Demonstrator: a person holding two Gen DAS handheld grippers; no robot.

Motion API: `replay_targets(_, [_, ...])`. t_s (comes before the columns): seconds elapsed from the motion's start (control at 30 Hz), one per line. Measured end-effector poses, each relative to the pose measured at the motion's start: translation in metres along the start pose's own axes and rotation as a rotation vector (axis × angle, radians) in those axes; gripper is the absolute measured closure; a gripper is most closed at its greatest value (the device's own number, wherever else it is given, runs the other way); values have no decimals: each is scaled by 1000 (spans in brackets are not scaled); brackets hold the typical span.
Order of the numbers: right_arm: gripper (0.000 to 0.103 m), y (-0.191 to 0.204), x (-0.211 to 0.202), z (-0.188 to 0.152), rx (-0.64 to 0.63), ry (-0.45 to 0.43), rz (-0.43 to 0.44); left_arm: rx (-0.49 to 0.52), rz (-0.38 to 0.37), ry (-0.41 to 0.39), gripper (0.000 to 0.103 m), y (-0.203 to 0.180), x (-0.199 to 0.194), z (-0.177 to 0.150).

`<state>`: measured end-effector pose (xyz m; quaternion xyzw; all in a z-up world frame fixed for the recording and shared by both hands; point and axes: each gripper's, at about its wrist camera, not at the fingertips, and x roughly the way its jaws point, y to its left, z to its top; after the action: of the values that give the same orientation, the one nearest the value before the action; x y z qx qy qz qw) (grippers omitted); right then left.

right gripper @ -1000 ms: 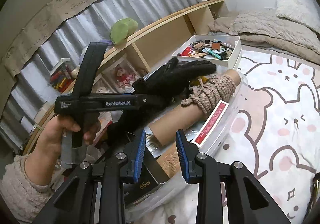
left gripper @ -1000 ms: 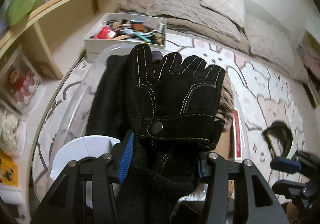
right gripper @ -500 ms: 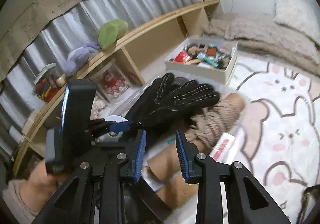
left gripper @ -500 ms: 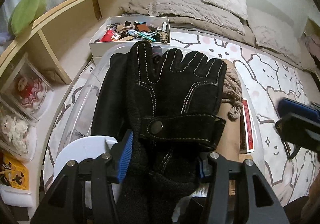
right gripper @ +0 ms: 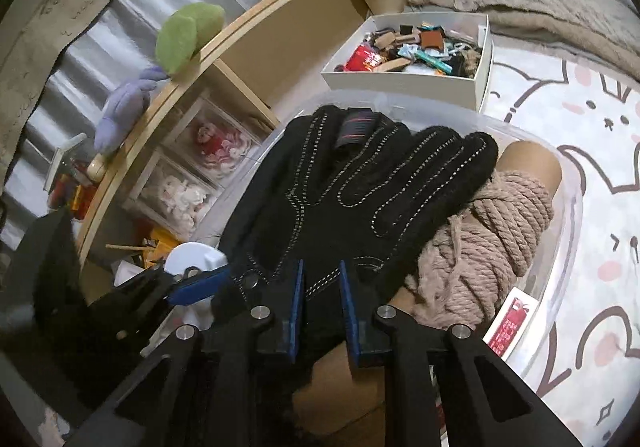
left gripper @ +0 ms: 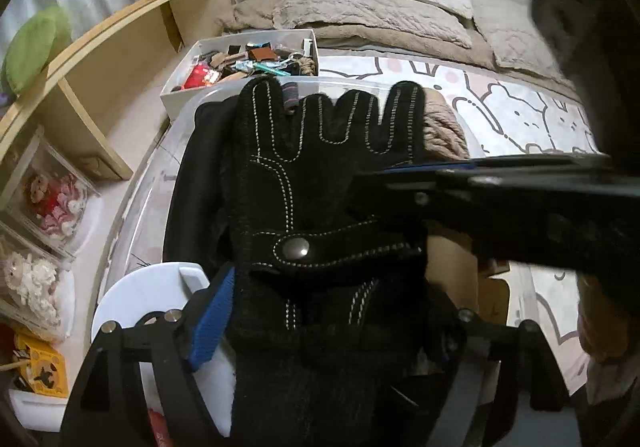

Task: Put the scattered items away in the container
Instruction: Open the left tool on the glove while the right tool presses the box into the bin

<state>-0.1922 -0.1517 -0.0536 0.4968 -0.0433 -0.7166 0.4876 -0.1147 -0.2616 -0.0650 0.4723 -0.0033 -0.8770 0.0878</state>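
Note:
A black glove (left gripper: 320, 183) with white stitching lies palm-up over the clear plastic tub (left gripper: 176, 151), its fingers resting on a coil of beige rope (right gripper: 500, 227). My left gripper (left gripper: 336, 299) straddles the glove's cuff. Its jaws are opening and the blue pad (left gripper: 212, 311) stands just off the fabric. My right gripper (right gripper: 322, 287) has reached in over the glove's wrist strap, and its pads are shut on the strap. In the left wrist view the right gripper (left gripper: 368, 179) crosses from the right, over the glove. The left pad (right gripper: 196, 285) shows beside the cuff.
The tub (right gripper: 560, 247) also holds a cardboard tube, a white round object (right gripper: 192, 255) and a red-labelled box (right gripper: 512, 321). A white box of small items (right gripper: 404, 81) sits beyond it. A wooden shelf (right gripper: 280, 19) with plush toys runs along the left, and a bed (left gripper: 380, 15) lies behind.
The right gripper swung in from the right over the glove and narrowed onto its strap. The left gripper's jaws spread wider around the cuff.

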Motion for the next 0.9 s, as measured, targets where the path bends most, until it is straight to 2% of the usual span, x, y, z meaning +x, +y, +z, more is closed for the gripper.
replay_targets(0.1, [85, -1, 3, 0, -11, 4, -6, 13, 3, -47, 17, -2, -9, -6])
replay_targets(0.23, [85, 2, 8, 1, -42, 9, -33, 40, 9, -157, 9, -5, -40, -14])
replay_targets(0.47, [88, 7, 13, 0, -88, 13, -100, -11, -26, -281, 8, 3, -94, -26])
replay_targets(0.67, [88, 9, 14, -3, -112, 7, -130, -69, -92, -311, 8, 8, -114, -48])
replay_targets(0.9, [88, 8, 14, -5, -125, -6, -143, -51, -52, -284, 8, 0, -110, -70])
